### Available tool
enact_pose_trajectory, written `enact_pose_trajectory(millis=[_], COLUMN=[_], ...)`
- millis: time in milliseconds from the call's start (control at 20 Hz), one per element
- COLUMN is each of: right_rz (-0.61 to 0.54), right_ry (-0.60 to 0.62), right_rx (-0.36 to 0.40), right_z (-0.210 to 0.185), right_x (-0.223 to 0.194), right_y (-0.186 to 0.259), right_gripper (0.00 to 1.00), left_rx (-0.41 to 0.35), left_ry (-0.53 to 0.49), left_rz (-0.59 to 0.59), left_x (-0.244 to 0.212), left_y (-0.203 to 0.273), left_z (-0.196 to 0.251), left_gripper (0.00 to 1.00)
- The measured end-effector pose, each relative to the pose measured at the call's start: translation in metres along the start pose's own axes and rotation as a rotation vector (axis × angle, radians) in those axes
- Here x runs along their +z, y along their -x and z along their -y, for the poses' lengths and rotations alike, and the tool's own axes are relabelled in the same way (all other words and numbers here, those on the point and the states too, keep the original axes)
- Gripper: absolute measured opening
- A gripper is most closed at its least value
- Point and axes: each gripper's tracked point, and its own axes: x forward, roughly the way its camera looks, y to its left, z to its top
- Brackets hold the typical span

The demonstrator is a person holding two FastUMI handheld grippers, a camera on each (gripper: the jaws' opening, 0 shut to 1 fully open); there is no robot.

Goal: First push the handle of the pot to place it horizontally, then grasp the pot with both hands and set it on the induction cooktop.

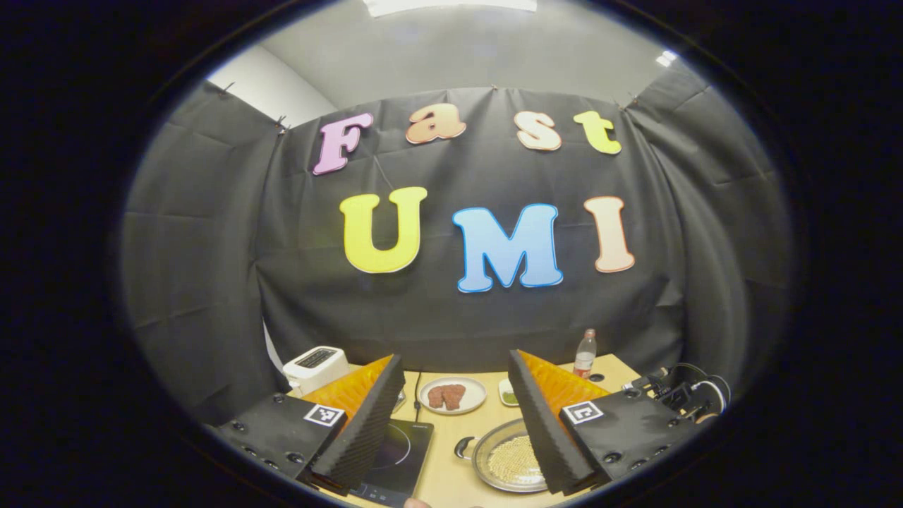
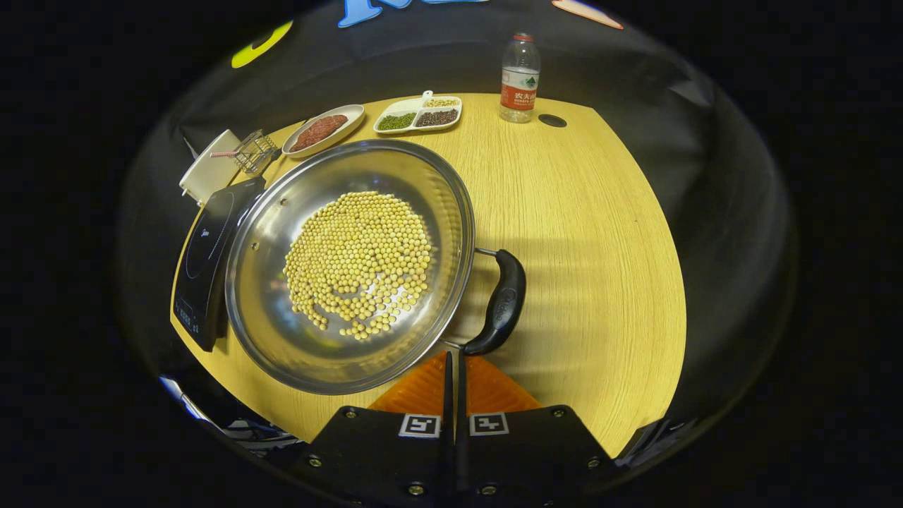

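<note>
In the right gripper view a wide steel pot (image 2: 268, 296) holding yellow beans (image 2: 360, 261) sits on the wooden table, its left rim overlapping the black induction cooktop (image 2: 204, 254). One black loop handle (image 2: 504, 300) sticks out on the pot's right side. My right gripper (image 2: 453, 356) is shut, empty, its tips just below the pot's rim beside the handle's near end. In the left gripper view my left gripper (image 1: 451, 416) is held high and open wide above the pot (image 1: 504, 458) and cooktop (image 1: 398, 455). The right gripper (image 1: 688, 398) appears at the far right there.
At the table's (image 2: 600, 247) far edge stand a plate of meat (image 2: 323, 128), a divided tray of grains (image 2: 417, 115) and a water bottle (image 2: 520, 70). A white appliance (image 2: 208, 169) and a wire basket (image 2: 255, 149) sit behind the cooktop. The table's right half is bare wood.
</note>
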Motion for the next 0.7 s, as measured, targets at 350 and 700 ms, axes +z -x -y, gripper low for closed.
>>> enact_pose_trajectory(millis=[350, 700], right_rz=[0.013, 0.06], right_ry=[0.017, -0.031], right_rx=[-0.033, -0.118], right_z=[0.011, 0.026], right_x=[0.018, 0.024], right_y=[-0.006, 0.008], right_gripper=[0.01, 0.01], left_rx=[-0.032, -0.119], left_ry=[-0.009, -0.006], left_rz=[-0.035, -0.069], left_x=[-0.018, -0.035], left_y=[-0.007, -0.03], left_z=[0.008, -0.006], left_gripper=[0.99, 0.97])
